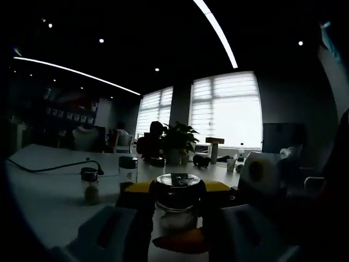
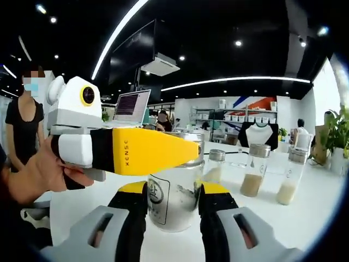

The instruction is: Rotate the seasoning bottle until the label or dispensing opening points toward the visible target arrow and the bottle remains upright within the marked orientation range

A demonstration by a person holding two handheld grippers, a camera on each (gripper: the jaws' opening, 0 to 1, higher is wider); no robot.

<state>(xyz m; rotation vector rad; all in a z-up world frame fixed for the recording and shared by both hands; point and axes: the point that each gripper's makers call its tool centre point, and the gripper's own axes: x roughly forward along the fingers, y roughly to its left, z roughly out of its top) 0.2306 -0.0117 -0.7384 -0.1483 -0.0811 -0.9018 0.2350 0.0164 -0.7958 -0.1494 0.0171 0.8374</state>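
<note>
My right gripper point(image 2: 173, 204) pinches seasoning bottle point(image 2: 172, 194) at glass body, jaws pressed on both sides; bottle upright on white table point(image 2: 305, 218), label facing camera. My left gripper point(image 2: 131, 151) enters right gripper view from left, yellow finger lying across bottle's lid, hand point(image 2: 38, 174) behind it. In left gripper view, left gripper point(image 1: 175, 218) flanks same bottle point(image 1: 177, 199); grip on it cannot tell. Three more shakers point(image 2: 253, 169) stand beyond, well apart. Small jar point(image 1: 90, 185) on table left.
</note>
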